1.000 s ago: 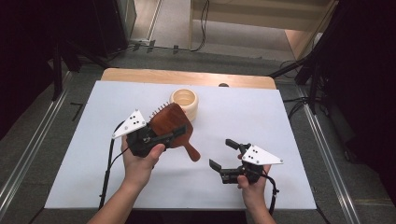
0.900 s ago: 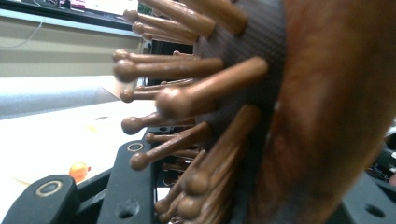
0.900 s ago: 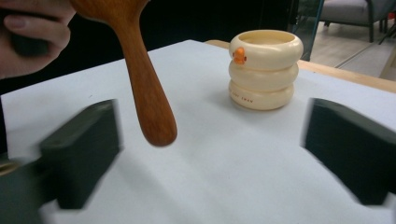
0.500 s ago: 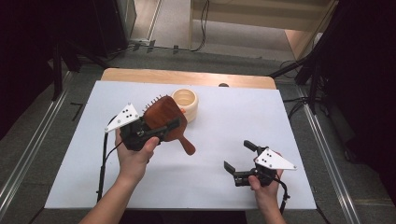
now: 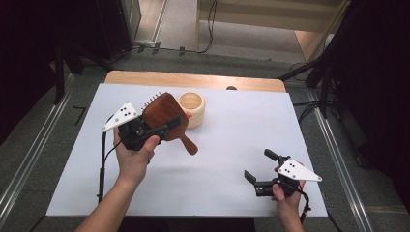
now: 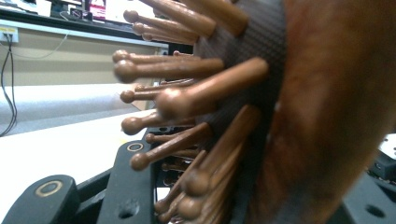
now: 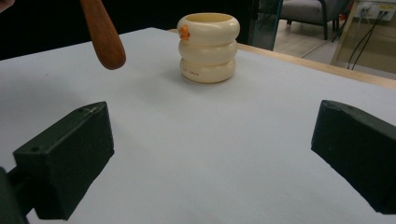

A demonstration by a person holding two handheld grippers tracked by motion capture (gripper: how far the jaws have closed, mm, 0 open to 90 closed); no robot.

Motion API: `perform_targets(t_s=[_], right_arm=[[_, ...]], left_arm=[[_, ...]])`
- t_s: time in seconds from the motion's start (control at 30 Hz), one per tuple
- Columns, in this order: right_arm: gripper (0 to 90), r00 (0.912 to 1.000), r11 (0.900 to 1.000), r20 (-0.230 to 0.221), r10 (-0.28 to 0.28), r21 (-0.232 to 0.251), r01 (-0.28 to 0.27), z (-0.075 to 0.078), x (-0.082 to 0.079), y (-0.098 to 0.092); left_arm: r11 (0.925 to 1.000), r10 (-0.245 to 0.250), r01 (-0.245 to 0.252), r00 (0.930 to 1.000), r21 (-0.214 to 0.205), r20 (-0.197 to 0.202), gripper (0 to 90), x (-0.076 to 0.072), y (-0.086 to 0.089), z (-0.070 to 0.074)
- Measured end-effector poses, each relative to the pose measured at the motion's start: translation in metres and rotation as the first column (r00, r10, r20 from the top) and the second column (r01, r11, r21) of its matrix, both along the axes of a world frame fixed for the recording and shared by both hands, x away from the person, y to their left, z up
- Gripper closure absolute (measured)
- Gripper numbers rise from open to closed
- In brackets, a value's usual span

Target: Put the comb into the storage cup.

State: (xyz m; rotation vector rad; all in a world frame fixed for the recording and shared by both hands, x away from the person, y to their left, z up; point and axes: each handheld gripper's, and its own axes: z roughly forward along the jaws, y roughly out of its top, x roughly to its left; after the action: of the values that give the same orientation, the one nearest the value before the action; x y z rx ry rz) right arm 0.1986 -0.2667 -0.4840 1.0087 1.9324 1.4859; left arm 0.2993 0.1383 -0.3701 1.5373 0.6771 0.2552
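Left tongs grasping the wooden hairbrush; right tongs released.
Keep the brush level; lower it slowly near the cream holder.

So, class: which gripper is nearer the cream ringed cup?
Left. The left gripper, shut on the wooden hairbrush, is up beside the cream ringed cup; the right gripper is open near the table's front edge, well away.

The cup stands on the surface near the far edge, a bit left of the middle. The hairbrush is up in the air just left of the cup, in the left gripper. The right gripper is near the front right corner, well apart from both.
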Motion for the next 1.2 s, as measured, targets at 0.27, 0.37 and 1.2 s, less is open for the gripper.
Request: perform_targets(t_s=[0.27, 0.37, 1.2], right_arm=[[0.0, 0.9991, 0.9990, 0.006, -0.043, 0.017, 0.042, -0.003, -0.004, -0.019], [0.0, 0.9985, 0.9984, 0.004, -0.054, 0.016, 0.054, -0.004, -0.007, -0.024], [0.0, 0.9936, 0.9932, -0.020, -0.111, 0.032, 0.112, -0.015, -0.010, -0.048]], left_arm=[[0.9999, 0.013, -0.013, 0.9999, -0.010, 0.002, 54.4, 0.007, 0.003, 0.006], [0.9999, 0.016, -0.016, 0.9999, -0.006, 0.005, 54.4, 0.010, 0.003, 0.009], [0.9990, 0.044, -0.044, 0.9988, -0.003, 0.023, 54.4, 0.045, -0.001, 0.034]])
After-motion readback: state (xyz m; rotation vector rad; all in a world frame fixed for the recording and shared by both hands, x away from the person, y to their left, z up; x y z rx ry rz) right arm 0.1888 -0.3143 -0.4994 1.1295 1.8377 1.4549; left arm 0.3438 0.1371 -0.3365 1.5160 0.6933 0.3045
